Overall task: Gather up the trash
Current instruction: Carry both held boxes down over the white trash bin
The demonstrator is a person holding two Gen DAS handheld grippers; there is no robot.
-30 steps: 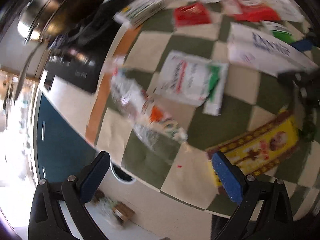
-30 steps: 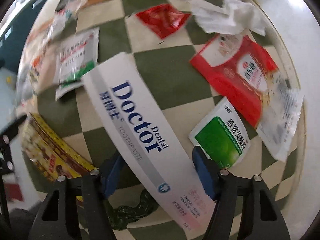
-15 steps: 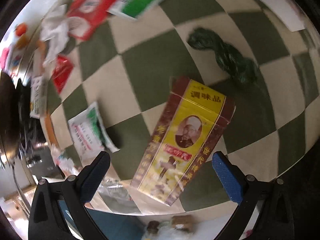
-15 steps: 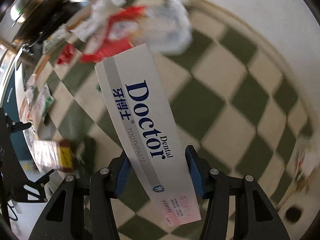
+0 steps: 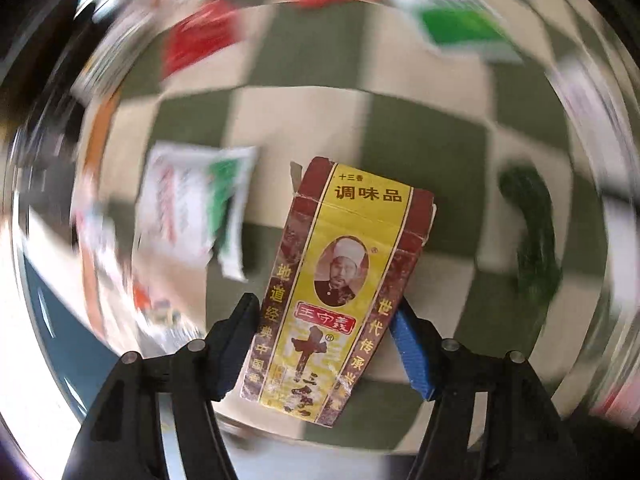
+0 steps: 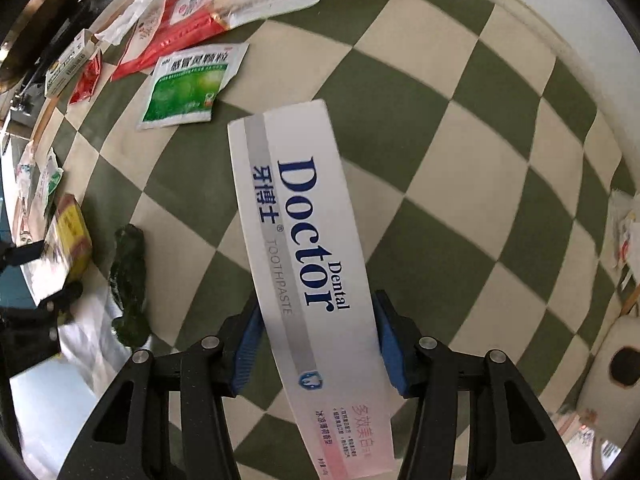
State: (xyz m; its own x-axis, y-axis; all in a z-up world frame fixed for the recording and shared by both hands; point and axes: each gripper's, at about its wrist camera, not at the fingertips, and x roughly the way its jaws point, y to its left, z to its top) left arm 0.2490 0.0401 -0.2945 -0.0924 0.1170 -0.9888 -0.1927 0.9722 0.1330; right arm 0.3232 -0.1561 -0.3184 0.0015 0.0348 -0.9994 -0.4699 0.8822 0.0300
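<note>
- Your left gripper (image 5: 326, 344) is clamped on the flat yellow-and-maroon cardboard seasoning box (image 5: 340, 280). Its blue pads press both long edges near the box's lower end, and the box stands up out of the grip.
- Box print: "调味品" across the top, a small "十三香" above it, an oval portrait of a man in a white cap, and "王守义" on a red banner below. The top flap is torn and creased, the corners scuffed.
- Your right gripper (image 6: 318, 344) is closed on the long white cardboard toothpaste carton (image 6: 304, 248), gripped about two-thirds down. It reads "Doctor Dental TOOTHPASTE" in navy, "牙博士" beside a grey stripe, and fades to pink at the near end.
- Both items hang over the green-and-cream checkered tablecloth (image 6: 460, 184), a flat matte surface.
- Left of the toothpaste carton, on the cloth: a crumpled dark green plastic wad (image 6: 128, 280), glossy and lumpy.
- Beyond the carton, up and left: a green-and-white foil sachet (image 6: 190, 88) with Chinese characters too small to read reliably, lying flat.
- Farther past that sachet: a red-and-white plastic wrapper (image 6: 188, 20), wrinkled, print illegible.
- The left wrist view is motion-blurred around the box; a white packet with a green patch (image 5: 192, 208) sits left of it, text unreadable.
</note>
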